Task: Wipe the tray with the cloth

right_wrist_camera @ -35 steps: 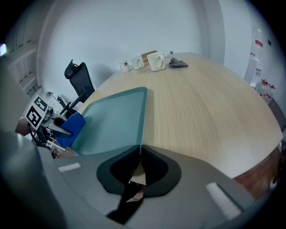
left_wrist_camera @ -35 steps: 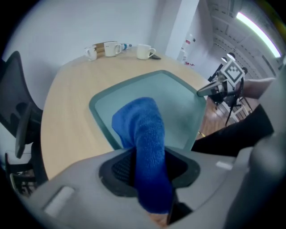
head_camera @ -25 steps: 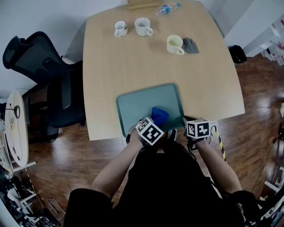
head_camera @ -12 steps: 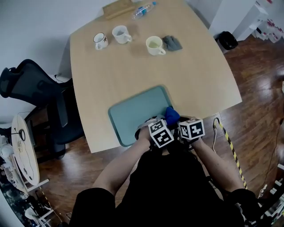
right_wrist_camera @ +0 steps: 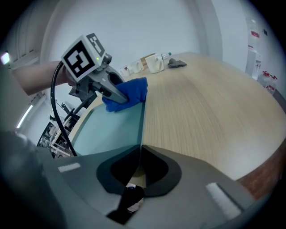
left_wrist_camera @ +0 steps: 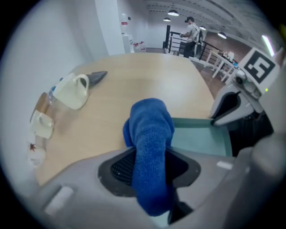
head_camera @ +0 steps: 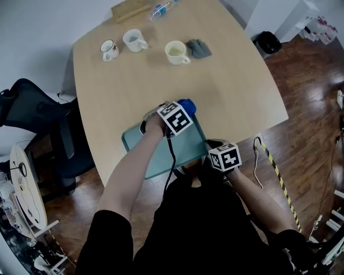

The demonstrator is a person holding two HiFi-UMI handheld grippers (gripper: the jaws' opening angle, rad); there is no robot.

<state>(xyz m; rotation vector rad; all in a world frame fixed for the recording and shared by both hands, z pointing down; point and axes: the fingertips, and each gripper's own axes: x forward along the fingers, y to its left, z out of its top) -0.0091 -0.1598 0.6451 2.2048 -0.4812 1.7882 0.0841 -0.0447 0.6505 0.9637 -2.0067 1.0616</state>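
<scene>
One tray: blue cloth at its far corner, clamped in left tool; right tool closed on tray rim.

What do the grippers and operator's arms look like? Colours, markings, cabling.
Both the left gripper and right gripper have grey bodies, black pads and a white cube with black square markers. A black cable runs from the left one. The person wears a black short-sleeved top.

3 mugs, 1 tray, 1 blue cloth, 1 btl
</scene>
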